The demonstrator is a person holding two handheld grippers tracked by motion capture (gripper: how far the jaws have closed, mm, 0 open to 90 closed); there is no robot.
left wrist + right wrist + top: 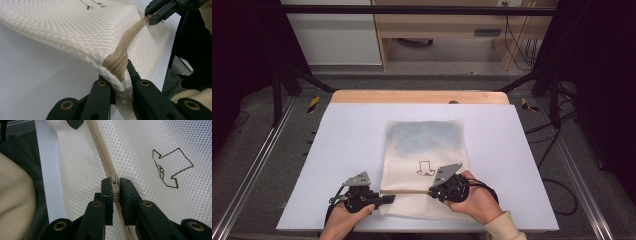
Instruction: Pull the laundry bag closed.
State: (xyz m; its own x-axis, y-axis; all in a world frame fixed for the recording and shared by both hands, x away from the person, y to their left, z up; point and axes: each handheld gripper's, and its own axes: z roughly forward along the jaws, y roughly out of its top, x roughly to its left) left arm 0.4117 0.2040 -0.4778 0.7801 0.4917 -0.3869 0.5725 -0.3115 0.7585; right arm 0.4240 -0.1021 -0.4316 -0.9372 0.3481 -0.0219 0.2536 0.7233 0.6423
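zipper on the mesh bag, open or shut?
Shut along the stretch in view: zipper teeth meshed between the two claws, right claw pinching the slider. Past the left claw: cannot tell.

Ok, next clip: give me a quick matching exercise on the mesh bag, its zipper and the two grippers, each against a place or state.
Things:
1. left gripper
2. right gripper
3. mesh bag
4. table

States:
A. lies flat, white, with a brown outline drawing on it
B. shut on the zipper pull
C. pale blue top, bears the bag
D. shut on the bag's edge at the zipper's end

Pairs: 1-D, 2-B, 3-A, 4-C
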